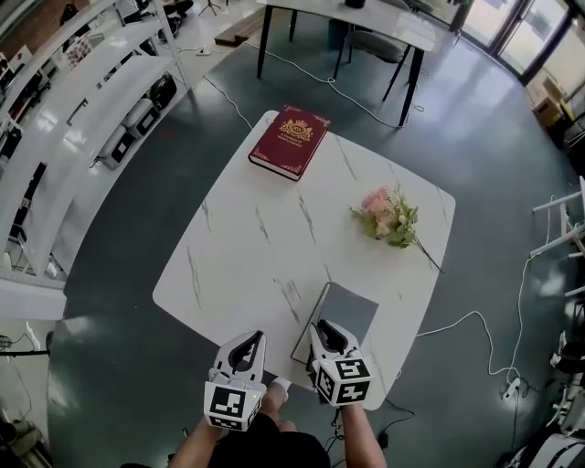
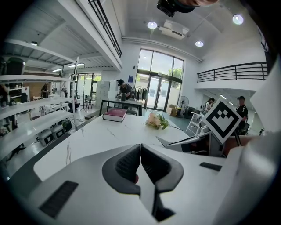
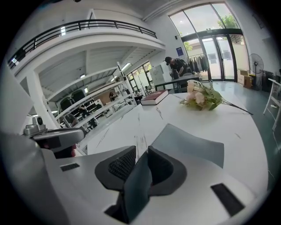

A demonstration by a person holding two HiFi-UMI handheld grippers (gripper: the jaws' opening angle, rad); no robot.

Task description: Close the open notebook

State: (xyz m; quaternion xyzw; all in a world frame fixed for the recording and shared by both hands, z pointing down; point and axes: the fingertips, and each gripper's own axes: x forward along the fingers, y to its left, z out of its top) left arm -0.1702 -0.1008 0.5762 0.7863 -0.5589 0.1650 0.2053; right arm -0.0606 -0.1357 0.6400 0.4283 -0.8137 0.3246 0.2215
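Note:
The grey notebook (image 1: 349,311) lies near the front edge of the white marble table (image 1: 247,247). Its cover (image 3: 189,143) curves up from the table to my right gripper (image 1: 321,327), and the cover's near corner sits between the jaws (image 3: 141,153). The jaws stand slightly apart: the cover leans on the right pad (image 3: 160,165), and a thin gap shows at the left pad. My left gripper (image 1: 253,340) hovers just left of it over the table's front edge, shut and empty (image 2: 140,147). From the left gripper view the raised cover (image 2: 178,143) shows at the right.
A dark red hardback book (image 1: 290,141) lies at the table's far corner. A bunch of pink flowers (image 1: 388,218) lies at the right side. White shelving (image 1: 82,101) runs along the left, and a dark-legged table (image 1: 366,27) stands beyond. Cables (image 1: 475,320) trail on the floor.

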